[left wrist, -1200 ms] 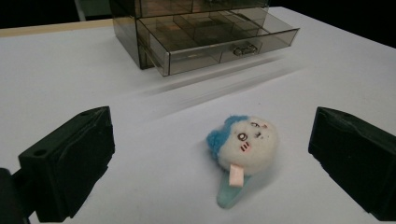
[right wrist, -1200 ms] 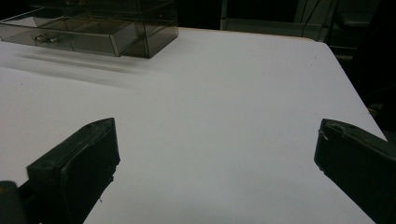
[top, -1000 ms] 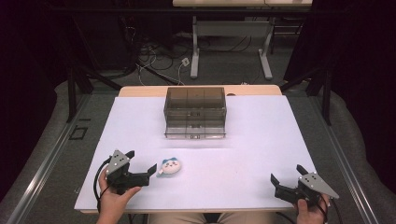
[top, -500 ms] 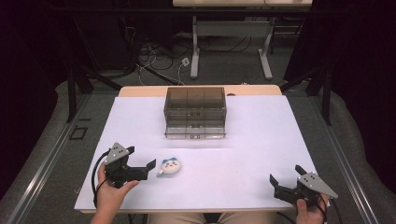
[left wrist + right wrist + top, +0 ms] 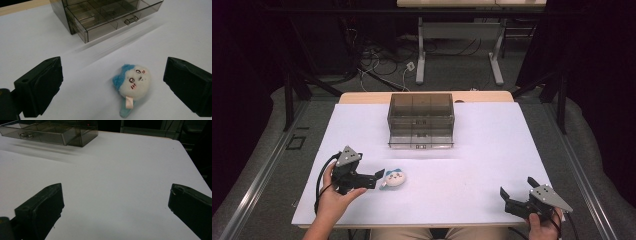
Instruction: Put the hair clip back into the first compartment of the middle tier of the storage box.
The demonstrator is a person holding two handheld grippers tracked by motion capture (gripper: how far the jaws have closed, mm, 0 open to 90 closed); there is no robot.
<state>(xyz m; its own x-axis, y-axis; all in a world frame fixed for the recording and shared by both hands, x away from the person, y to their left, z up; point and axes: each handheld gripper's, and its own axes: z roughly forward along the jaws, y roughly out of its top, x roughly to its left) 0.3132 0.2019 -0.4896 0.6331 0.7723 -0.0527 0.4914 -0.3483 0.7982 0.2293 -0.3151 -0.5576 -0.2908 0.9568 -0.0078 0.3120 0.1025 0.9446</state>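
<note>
Plush toy (image 5: 135,83) on table, between left gripper (image 5: 377,178) spread fingers; drawer box (image 5: 420,120) open.

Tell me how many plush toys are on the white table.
1. The plush toy lies on the table beside the left gripper, in front of the drawer box.

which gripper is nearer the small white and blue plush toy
Left. The left gripper sits right beside the small white and blue plush toy, jaws open and not touching it. The right gripper rests far off near the table's front right corner, jaws open.
</note>
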